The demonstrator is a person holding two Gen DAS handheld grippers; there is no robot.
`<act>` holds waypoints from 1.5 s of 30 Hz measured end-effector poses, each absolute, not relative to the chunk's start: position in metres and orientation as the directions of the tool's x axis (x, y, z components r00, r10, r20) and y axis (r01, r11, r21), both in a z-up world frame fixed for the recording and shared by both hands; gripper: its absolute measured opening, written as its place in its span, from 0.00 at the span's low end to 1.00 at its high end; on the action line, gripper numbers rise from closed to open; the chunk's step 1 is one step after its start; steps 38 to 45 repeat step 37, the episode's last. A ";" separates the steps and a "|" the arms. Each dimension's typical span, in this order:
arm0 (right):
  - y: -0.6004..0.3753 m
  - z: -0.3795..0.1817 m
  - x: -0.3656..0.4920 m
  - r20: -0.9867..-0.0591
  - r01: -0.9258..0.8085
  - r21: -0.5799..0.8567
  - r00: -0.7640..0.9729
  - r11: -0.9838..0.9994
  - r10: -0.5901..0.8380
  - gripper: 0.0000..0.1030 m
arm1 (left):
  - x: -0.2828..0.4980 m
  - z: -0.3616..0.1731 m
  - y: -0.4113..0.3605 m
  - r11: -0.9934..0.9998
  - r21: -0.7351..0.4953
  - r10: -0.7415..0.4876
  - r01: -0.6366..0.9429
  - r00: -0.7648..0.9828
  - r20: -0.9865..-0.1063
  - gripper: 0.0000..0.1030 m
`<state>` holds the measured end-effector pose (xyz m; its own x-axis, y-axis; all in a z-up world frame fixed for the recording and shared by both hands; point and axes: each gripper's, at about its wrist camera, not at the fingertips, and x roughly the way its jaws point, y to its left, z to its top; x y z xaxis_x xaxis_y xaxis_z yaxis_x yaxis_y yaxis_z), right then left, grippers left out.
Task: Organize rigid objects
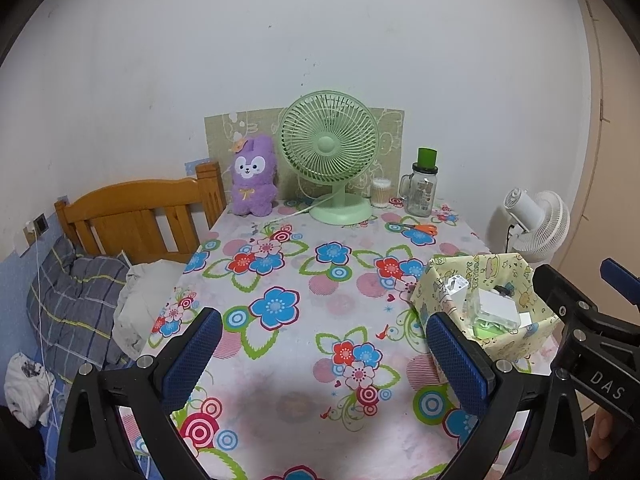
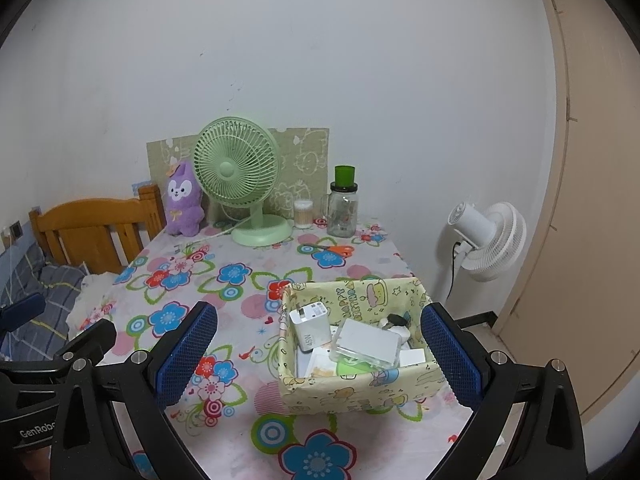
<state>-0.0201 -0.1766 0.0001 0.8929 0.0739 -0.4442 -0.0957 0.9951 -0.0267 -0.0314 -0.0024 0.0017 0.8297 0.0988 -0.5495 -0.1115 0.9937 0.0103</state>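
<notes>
Right wrist view: yellow paper box (image 2: 352, 390) near table (image 2: 248, 432) front edge, collecting charger (image 2: 310, 326), white case (image 2: 370, 346) and small items, presumably gathered for tidiness. Right tool (image 2: 318, 354) released, empty; left tool (image 1: 324, 354) likewise. Scissors (image 2: 332, 249) loose by jar (image 2: 342, 210). Floral cloth; green fan (image 2: 236, 178), plush (image 2: 183, 204), white wall, bed alongside.

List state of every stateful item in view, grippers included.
left gripper: open, holding nothing
right gripper: open, holding nothing
yellow box: open-topped, filled with small items
white charger: in the box, tilted
green fan: upright, blades look still
glass jar: upright, green cap on
scissors: lying flat, look closed
</notes>
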 end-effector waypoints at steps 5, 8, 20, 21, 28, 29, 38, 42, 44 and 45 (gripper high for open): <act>-0.177 0.000 -0.020 -0.444 -0.095 -0.026 0.893 0.995 0.074 1.00 | -0.031 0.002 -0.003 0.994 0.011 0.099 -0.112 0.830 -0.549 1.00; -0.177 0.000 -0.020 -0.444 -0.096 -0.024 0.893 0.995 0.075 1.00 | -0.031 0.002 -0.002 0.994 0.009 0.097 -0.111 0.829 -0.550 1.00; -0.177 -0.001 -0.019 -0.446 -0.098 -0.020 0.892 0.995 0.078 1.00 | -0.032 0.001 -0.003 0.994 0.009 0.100 -0.113 0.830 -0.549 1.00; -0.177 -0.001 -0.019 -0.446 -0.097 -0.021 0.892 0.995 0.077 1.00 | -0.032 0.001 -0.003 0.993 0.012 0.103 -0.115 0.831 -0.547 1.00; -0.177 -0.001 -0.019 -0.445 -0.098 -0.018 0.892 0.995 0.080 1.00 | -0.033 0.000 -0.002 0.993 0.012 0.104 -0.116 0.832 -0.545 1.00; -0.177 -0.001 -0.019 -0.446 -0.099 -0.018 0.891 0.995 0.080 1.00 | -0.033 0.000 -0.002 0.993 0.012 0.105 -0.117 0.832 -0.545 1.00; -0.178 -0.001 -0.019 -0.446 -0.098 -0.018 0.892 0.995 0.079 1.00 | -0.033 0.000 -0.002 0.993 0.011 0.104 -0.117 0.832 -0.544 1.00; -0.178 -0.001 -0.019 -0.446 -0.098 -0.018 0.892 0.995 0.079 1.00 | -0.033 0.000 -0.002 0.993 0.011 0.104 -0.117 0.832 -0.544 1.00; -0.178 -0.001 -0.019 -0.446 -0.098 -0.018 0.892 0.995 0.079 1.00 | -0.033 0.000 -0.002 0.993 0.011 0.104 -0.117 0.832 -0.544 1.00; -0.178 -0.001 -0.019 -0.446 -0.098 -0.018 0.892 0.995 0.079 1.00 | -0.033 0.000 -0.002 0.993 0.011 0.104 -0.117 0.832 -0.544 1.00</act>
